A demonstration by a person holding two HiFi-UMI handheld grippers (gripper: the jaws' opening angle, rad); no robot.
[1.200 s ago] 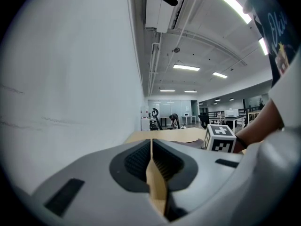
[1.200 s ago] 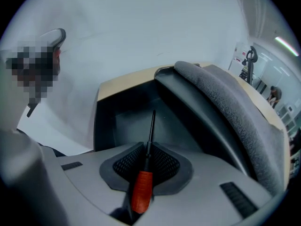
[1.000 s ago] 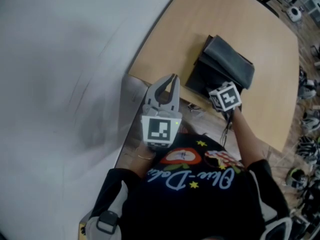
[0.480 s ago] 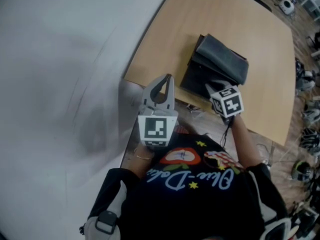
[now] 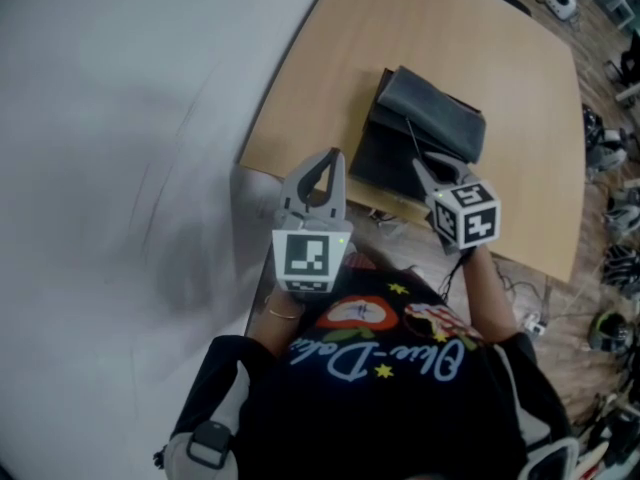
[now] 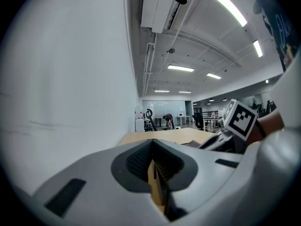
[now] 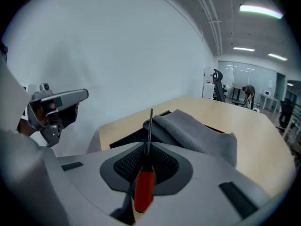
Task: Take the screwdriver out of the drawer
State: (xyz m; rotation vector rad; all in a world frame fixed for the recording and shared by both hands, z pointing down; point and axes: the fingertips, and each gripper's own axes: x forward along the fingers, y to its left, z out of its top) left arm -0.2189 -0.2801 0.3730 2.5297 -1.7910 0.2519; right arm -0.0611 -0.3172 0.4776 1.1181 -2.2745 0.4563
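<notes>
Though half-buried between right tongs [image 7: 147, 149], screwdriver [image 7: 144, 189] handle, red.

table [image 5: 460, 38]: pale wood, smooth, matt. drawer [image 5: 432, 116]: dark grey cloth, felt-like, matt, soft folds. screwdriver [image 7: 144, 189]: glossy red plastic handle, thin dark metal shaft. right gripper [image 7: 146, 147] and left gripper [image 6: 153, 144]: smooth matt grey plastic shells; pads [image 7: 126, 166] black, ribbed, rubbery-looking. wall [image 5: 120, 118] at left: white, matt. shirt [image 5: 400, 408]: black cloth.

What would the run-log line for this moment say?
left gripper: shut, empty | right gripper: shut on screwdriver, shaft pointing toward drawer | drawer: dark, on table
</notes>
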